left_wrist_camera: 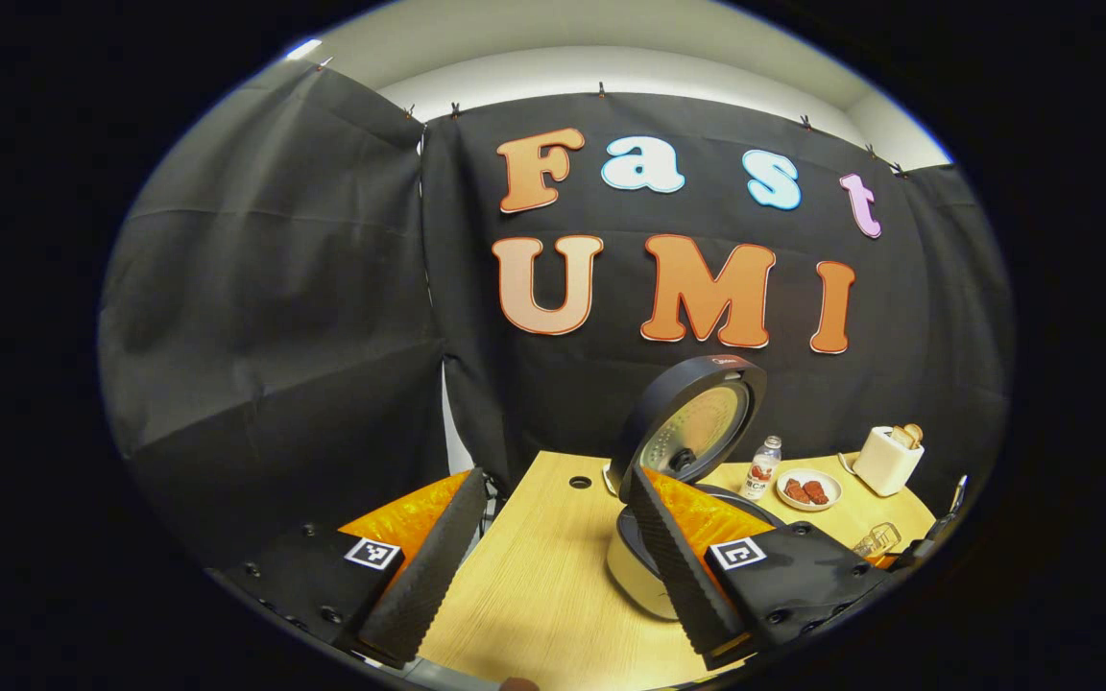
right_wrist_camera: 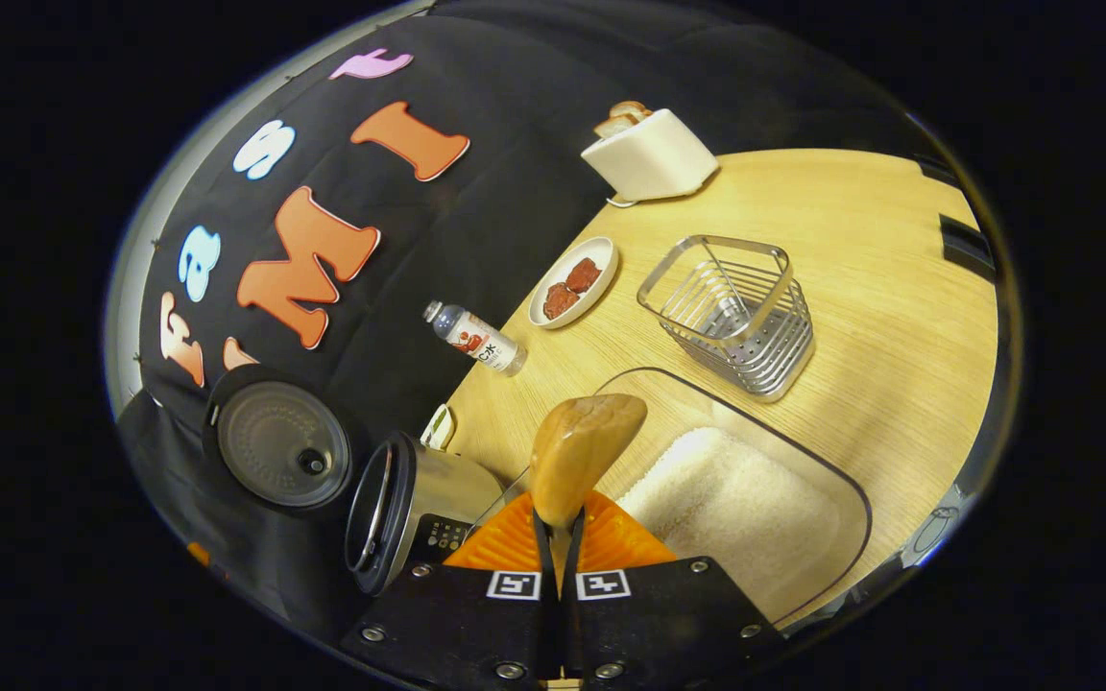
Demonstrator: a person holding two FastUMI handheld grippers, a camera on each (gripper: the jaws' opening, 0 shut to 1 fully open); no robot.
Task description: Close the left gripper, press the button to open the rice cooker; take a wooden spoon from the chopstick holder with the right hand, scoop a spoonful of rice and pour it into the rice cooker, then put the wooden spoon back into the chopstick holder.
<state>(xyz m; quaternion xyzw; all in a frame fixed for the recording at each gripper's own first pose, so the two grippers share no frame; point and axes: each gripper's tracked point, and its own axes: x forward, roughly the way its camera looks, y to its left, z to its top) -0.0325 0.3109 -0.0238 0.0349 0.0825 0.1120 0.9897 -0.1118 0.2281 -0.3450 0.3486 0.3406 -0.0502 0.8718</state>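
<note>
In the left gripper view the rice cooker [left_wrist_camera: 639,566] stands on the wooden table with its round lid [left_wrist_camera: 697,422] swung up. My left gripper [left_wrist_camera: 555,480] is open just left of it, its right finger in front of the pot. In the right gripper view my right gripper [right_wrist_camera: 558,523] is shut on the handle of the wooden spoon [right_wrist_camera: 580,451], whose bowl points forward with no rice visible on it. The spoon hangs above the near left edge of the clear container of white rice [right_wrist_camera: 740,509]. The wire chopstick holder [right_wrist_camera: 735,312] stands beyond the container. The open rice cooker [right_wrist_camera: 409,509] is to the left.
A small bottle [right_wrist_camera: 474,338], a plate of reddish food [right_wrist_camera: 572,283] and a white toaster with bread [right_wrist_camera: 649,154] line the back of the table [right_wrist_camera: 899,288]. They appear at the right in the left gripper view: bottle [left_wrist_camera: 761,467], plate [left_wrist_camera: 808,489], toaster [left_wrist_camera: 889,459].
</note>
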